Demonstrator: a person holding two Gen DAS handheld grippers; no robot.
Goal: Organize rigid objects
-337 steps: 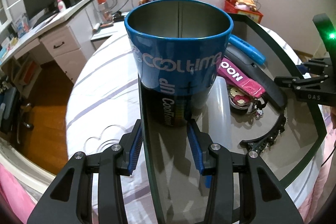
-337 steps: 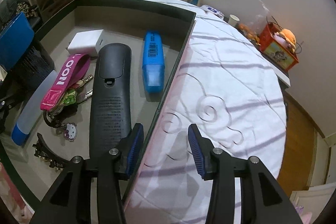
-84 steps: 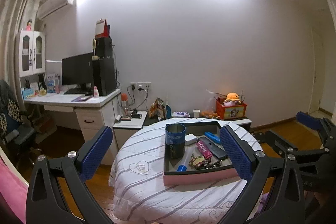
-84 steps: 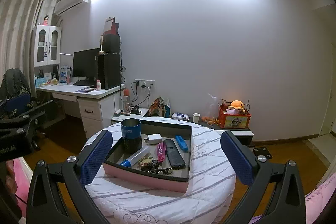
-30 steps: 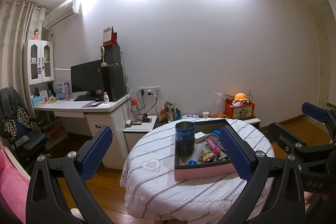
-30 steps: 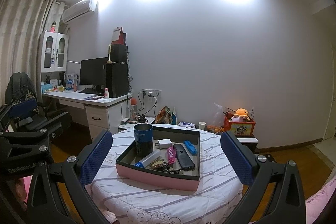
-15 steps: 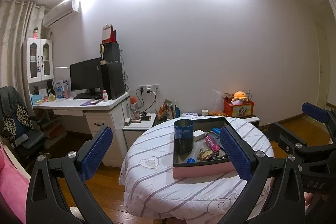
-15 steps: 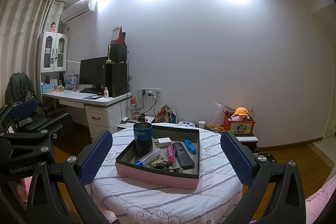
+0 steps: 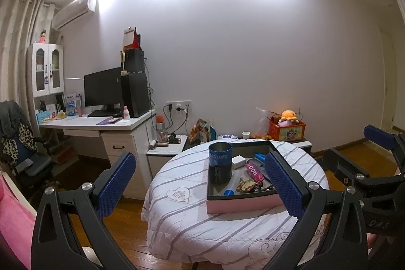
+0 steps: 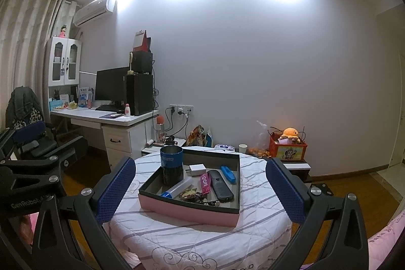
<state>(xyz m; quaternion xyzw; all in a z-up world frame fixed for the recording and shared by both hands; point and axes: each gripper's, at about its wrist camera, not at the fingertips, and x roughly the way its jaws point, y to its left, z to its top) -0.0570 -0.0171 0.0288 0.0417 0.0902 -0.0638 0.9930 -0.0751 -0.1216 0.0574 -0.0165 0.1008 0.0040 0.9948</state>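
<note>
A pink-sided tray [image 9: 240, 204] [image 10: 187, 213] sits on a round table with a striped white cloth [image 9: 182, 219] [image 10: 177, 237]. In the tray a blue metal cup [image 9: 220, 166] [image 10: 171, 165] stands upright, beside a white charger [image 10: 196, 169], a black remote [image 10: 220, 185], a blue stapler [image 10: 228, 174], a pink lanyard with keys [image 10: 204, 184] and a tube with a blue cap [image 10: 177, 189]. My left gripper [image 9: 200, 186] and right gripper [image 10: 200, 191] are both wide open and empty, held well back from the table. Each gripper shows at the edge of the other's view.
A white desk [image 10: 111, 118] with a monitor and a computer tower stands at the left wall. An office chair [image 9: 22, 158] is at far left. A low stand behind the table carries a red box with an orange plush [image 10: 288, 146]. Wooden floor surrounds the table.
Both grippers went from close over the tray to far back from the table, wide open. In the last second the views shift only slightly.
</note>
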